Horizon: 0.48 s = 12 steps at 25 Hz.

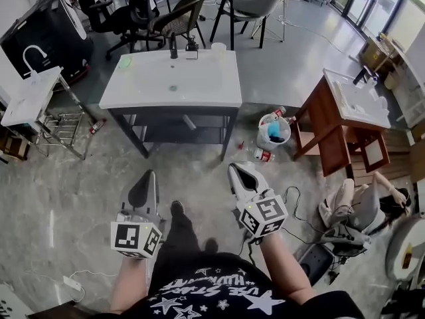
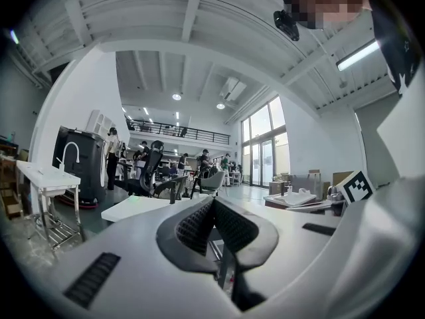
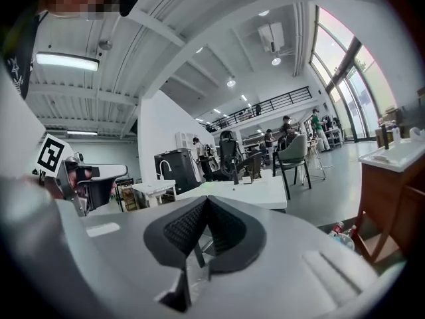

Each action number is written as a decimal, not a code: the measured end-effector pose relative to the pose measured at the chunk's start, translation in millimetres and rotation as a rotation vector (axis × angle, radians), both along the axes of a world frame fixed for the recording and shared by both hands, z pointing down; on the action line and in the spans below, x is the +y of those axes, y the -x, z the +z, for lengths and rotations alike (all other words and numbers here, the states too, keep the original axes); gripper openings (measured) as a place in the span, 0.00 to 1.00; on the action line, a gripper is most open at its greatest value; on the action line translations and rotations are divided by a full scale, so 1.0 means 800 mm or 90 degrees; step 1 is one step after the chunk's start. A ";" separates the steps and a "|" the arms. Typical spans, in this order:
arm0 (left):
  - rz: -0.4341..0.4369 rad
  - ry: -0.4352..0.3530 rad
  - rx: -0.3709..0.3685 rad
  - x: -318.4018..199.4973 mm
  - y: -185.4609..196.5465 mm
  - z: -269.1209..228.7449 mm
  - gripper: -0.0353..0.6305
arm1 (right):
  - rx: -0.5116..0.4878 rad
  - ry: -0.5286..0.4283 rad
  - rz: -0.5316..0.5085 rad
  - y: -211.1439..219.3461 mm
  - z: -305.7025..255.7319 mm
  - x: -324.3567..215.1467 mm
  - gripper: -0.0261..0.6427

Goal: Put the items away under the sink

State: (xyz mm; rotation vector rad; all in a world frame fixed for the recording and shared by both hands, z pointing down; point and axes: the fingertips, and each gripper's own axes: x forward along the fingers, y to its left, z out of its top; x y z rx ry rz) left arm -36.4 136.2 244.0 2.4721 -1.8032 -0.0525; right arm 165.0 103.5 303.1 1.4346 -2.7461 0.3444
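A white sink vanity [image 1: 171, 78] on a dark frame stands ahead, with an open shelf [image 1: 179, 135] beneath it. To its right, a white bucket [image 1: 274, 129] holds bottles, and a loose bottle [image 1: 263, 155] lies on the floor nearby. My left gripper [image 1: 149, 176] and right gripper [image 1: 237, 170] hover low over the floor, well short of the vanity. Both are shut with nothing between their pads. The vanity top [image 2: 133, 208] shows past the shut left gripper [image 2: 212, 202] in the left gripper view. Past the shut right gripper [image 3: 206, 202], the right gripper view shows the same vanity top [image 3: 265, 191] and the bottles [image 3: 342, 234].
A wooden vanity [image 1: 335, 135] stands at the right, with a person sitting on the floor [image 1: 362, 208] below it. A small white sink stand [image 1: 30, 95] and a metal rack [image 1: 60, 128] are at the left. Office chairs [image 1: 176, 15] stand behind the vanity. Cables [image 1: 292, 198] trail on the floor.
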 end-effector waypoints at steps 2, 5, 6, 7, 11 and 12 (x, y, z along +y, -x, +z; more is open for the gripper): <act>0.010 0.004 0.007 -0.017 0.005 0.010 0.07 | 0.017 0.002 0.004 0.005 0.005 -0.008 0.04; 0.018 0.013 0.021 -0.048 0.014 0.016 0.07 | 0.040 0.005 0.005 0.014 0.009 -0.028 0.04; 0.022 0.013 0.025 -0.060 0.018 0.018 0.07 | 0.046 0.006 0.005 0.018 0.009 -0.037 0.04; 0.025 0.013 0.028 -0.073 0.022 0.019 0.07 | 0.052 0.006 0.005 0.023 0.008 -0.048 0.04; 0.033 0.015 0.028 -0.128 0.045 0.021 0.07 | 0.069 0.003 0.004 0.048 0.004 -0.103 0.04; 0.032 0.016 0.029 -0.142 0.053 0.021 0.07 | 0.070 0.002 0.006 0.054 0.003 -0.118 0.04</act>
